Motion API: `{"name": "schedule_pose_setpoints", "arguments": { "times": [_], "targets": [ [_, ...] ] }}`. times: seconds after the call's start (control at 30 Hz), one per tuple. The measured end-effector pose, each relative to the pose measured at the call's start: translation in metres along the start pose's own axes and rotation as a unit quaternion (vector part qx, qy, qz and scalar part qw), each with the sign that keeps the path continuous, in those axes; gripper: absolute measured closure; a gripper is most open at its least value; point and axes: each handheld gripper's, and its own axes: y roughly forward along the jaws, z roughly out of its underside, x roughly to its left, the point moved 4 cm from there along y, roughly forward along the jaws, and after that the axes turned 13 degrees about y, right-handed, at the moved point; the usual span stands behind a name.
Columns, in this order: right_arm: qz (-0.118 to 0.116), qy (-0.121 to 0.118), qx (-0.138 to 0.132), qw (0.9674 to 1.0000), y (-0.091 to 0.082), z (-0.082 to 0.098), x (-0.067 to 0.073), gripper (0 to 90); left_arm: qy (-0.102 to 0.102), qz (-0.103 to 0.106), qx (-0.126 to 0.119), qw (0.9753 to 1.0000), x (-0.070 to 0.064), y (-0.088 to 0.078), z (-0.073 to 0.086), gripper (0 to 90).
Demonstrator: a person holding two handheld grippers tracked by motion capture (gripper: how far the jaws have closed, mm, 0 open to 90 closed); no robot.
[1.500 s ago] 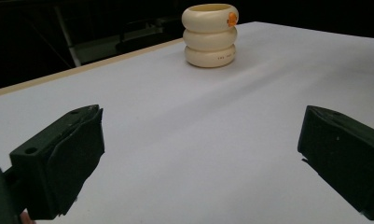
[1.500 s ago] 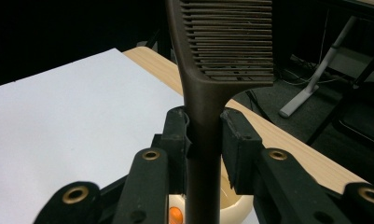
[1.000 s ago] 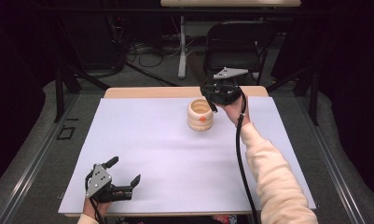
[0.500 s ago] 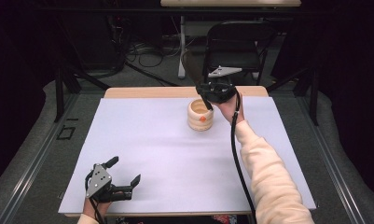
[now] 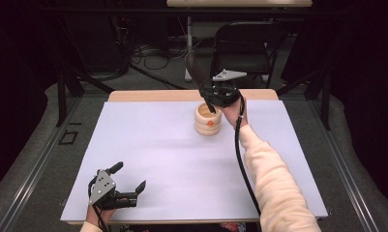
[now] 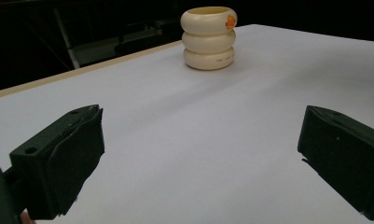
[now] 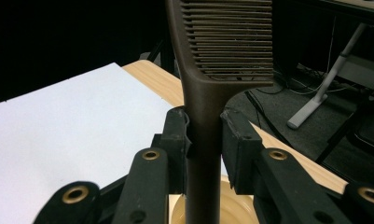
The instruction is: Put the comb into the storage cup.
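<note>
Two grippers, right gripper (image 5: 215, 99) clamping dark comb (image 5: 197, 77) handle-down over cream ringed holder (image 5: 208, 120), left gripper (image 5: 128, 186) wide, nothing between, white sheet (image 5: 157, 159) around holder.

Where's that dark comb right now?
In the high view the comb stands at the table's far side, clamped in the right gripper, its handle end dipping into the cream holder.

bright white mat, dark, dim surroundings

A wooden table (image 5: 148, 95) carries a white sheet (image 5: 162, 159), with a cream ribbed cup (image 5: 208, 119) standing on it
</note>
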Motion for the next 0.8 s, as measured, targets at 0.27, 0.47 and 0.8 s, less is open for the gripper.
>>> {"name": "schedule_pose_setpoints", "arguments": {
  "times": [0.27, 0.47, 0.8],
  "targets": [
    [-0.003, -0.01, -0.012, 0.9999, 0.006, 0.001, 0.002, 72.3, 0.0, 0.0, 0.001, 1.0, 0.0, 0.0, 0.0, 0.4],
    [0.0, -0.015, -0.015, 0.9998, 0.008, 0.002, -0.001, 72.2, -0.001, 0.0, 0.001, 1.0, 0.0, 0.0, 0.0, 0.5],
    [-0.005, -0.021, -0.013, 0.9997, 0.013, 0.007, -0.003, 72.3, 0.0, 0.001, 0.001, 1.0, 0.0, 0.0, 0.0, 0.5]
  ]
}}
